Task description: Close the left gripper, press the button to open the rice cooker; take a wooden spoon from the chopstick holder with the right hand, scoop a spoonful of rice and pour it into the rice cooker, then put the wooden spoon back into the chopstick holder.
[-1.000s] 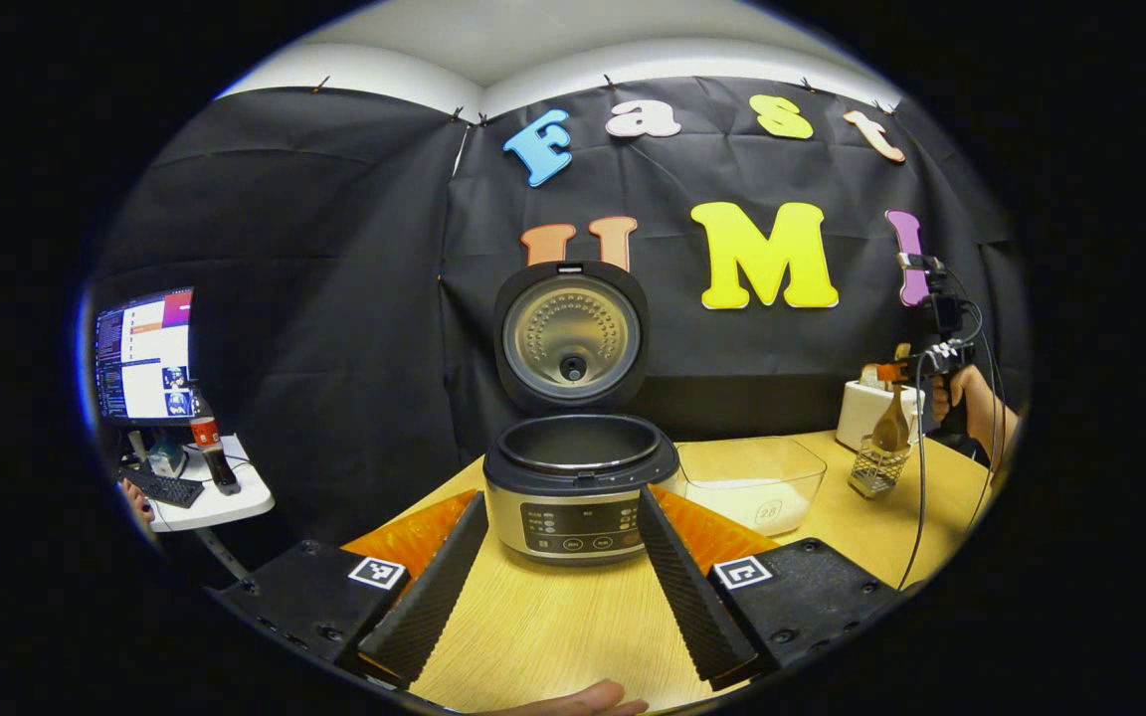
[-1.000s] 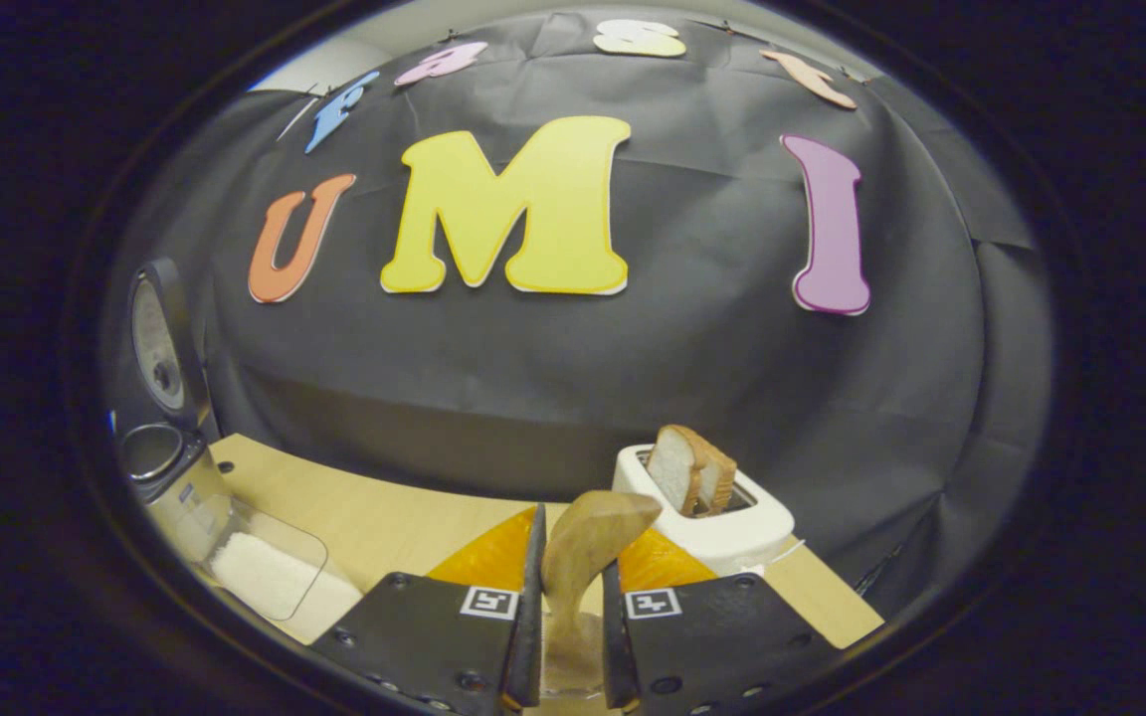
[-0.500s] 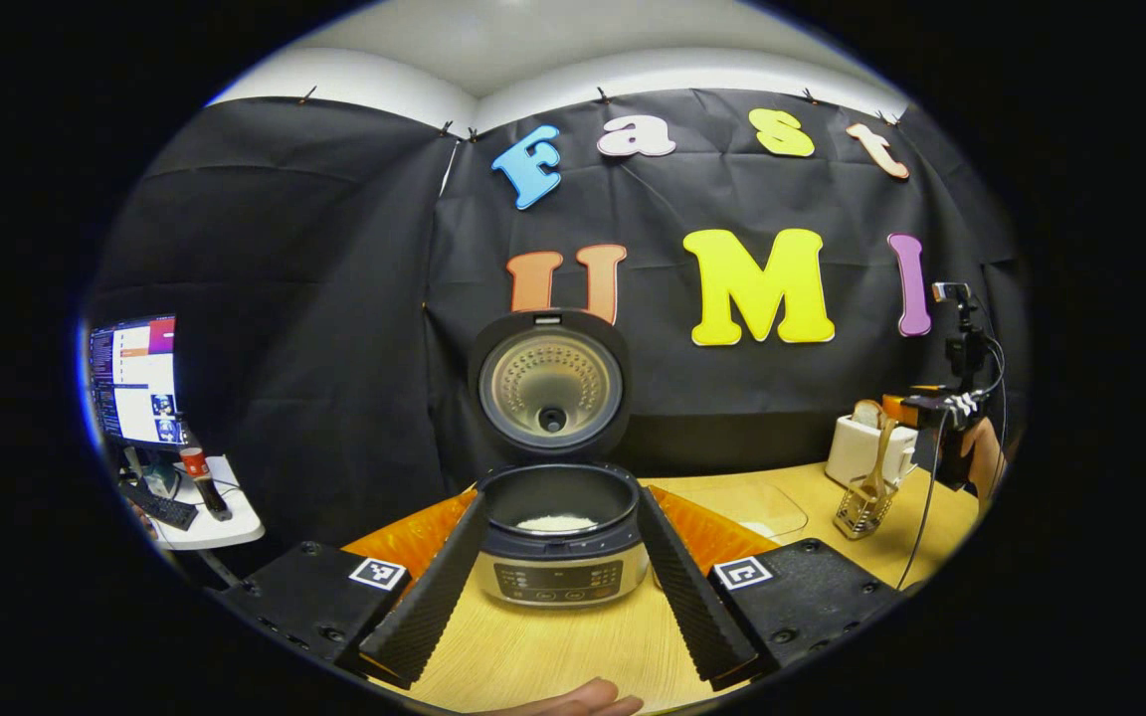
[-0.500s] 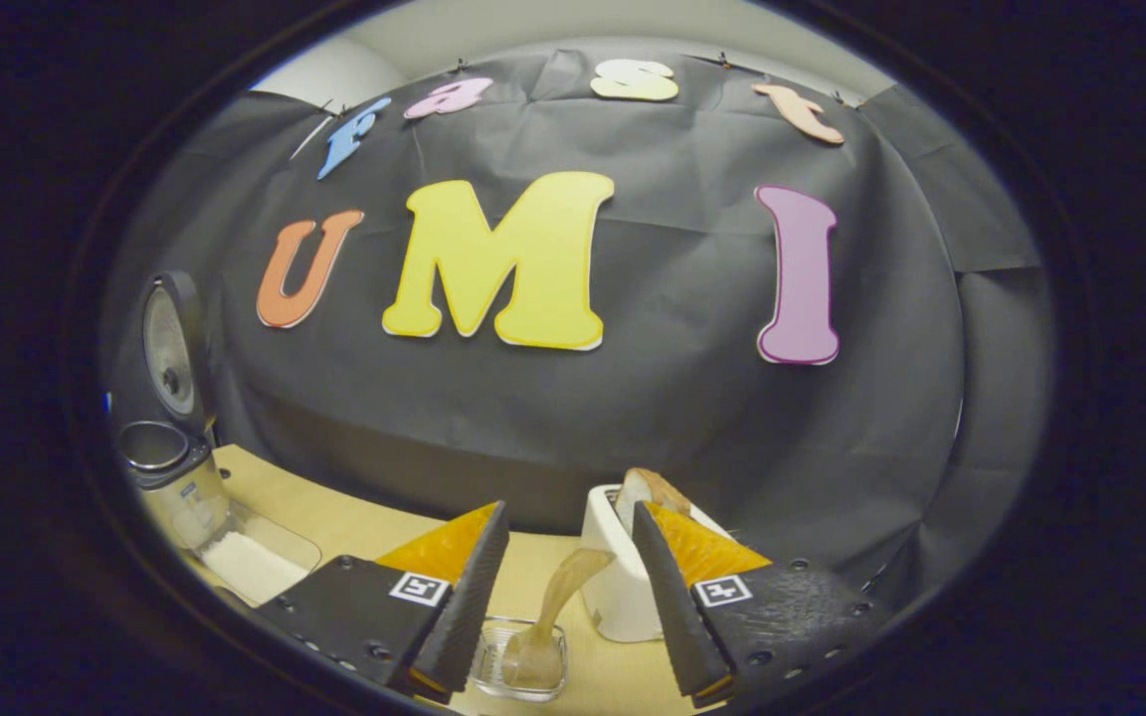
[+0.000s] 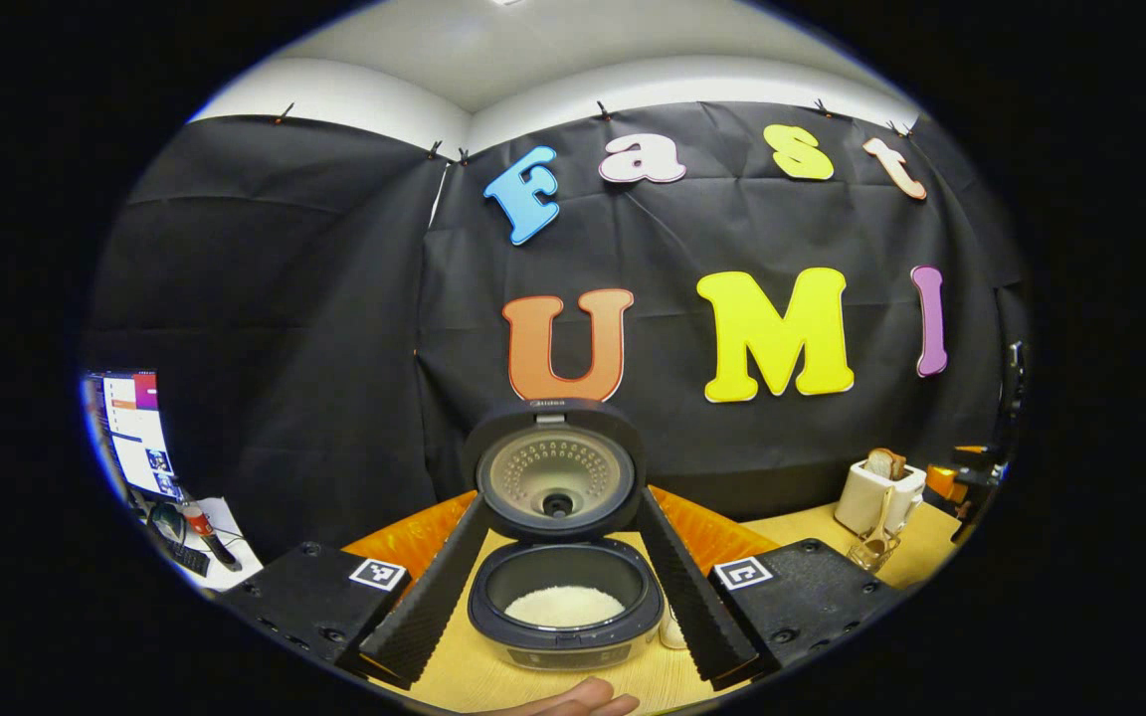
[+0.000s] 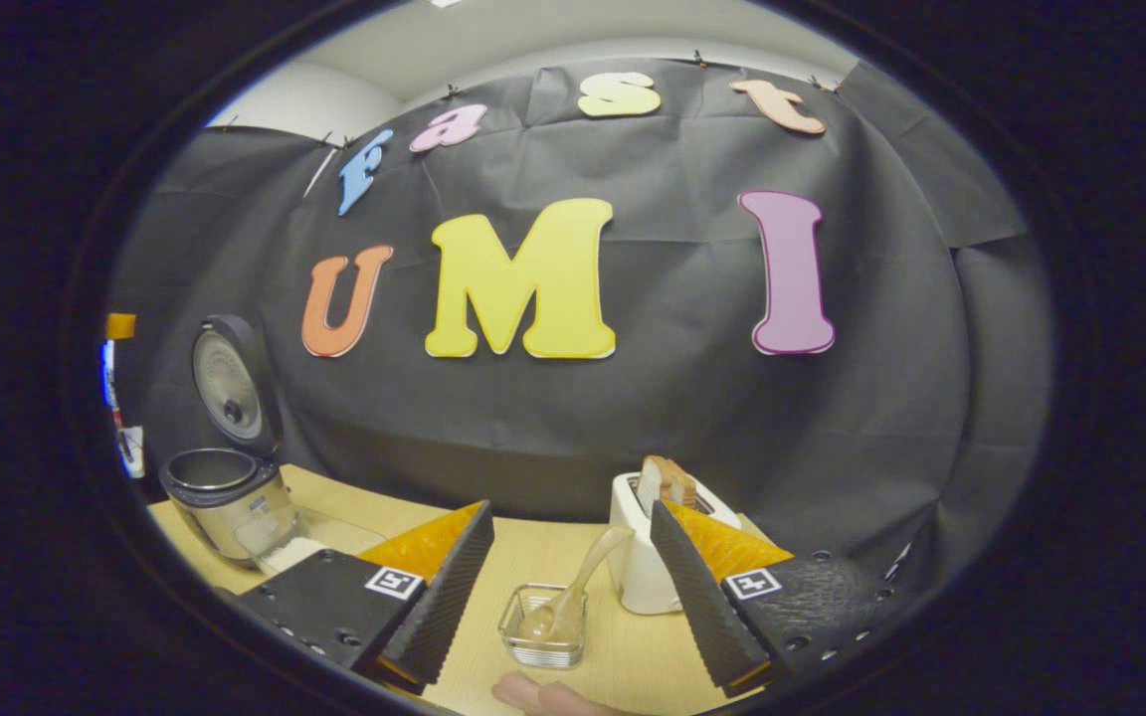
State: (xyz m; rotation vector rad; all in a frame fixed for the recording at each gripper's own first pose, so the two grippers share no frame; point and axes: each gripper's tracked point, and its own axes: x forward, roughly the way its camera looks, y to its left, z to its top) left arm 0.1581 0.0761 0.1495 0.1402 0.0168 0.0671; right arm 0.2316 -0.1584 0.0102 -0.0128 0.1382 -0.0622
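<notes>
Right gripper (image 6: 568,597) — jaws now spread and drawn back from the wooden spoon (image 6: 573,597), released into the chopstick holder (image 6: 543,626); left gripper (image 5: 558,597) open too, rice cooker (image 5: 563,612) holding rice — task apparently complete.

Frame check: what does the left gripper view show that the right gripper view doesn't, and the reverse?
Left gripper view's extras: the rice heap inside the open rice cooker, and a monitor off to the side. Right gripper view's extra: the clear rice tub beside that cooker. Shared: the cooker with its lid up, the toaster, and the wooden spoon standing in the chopstick holder.
</notes>
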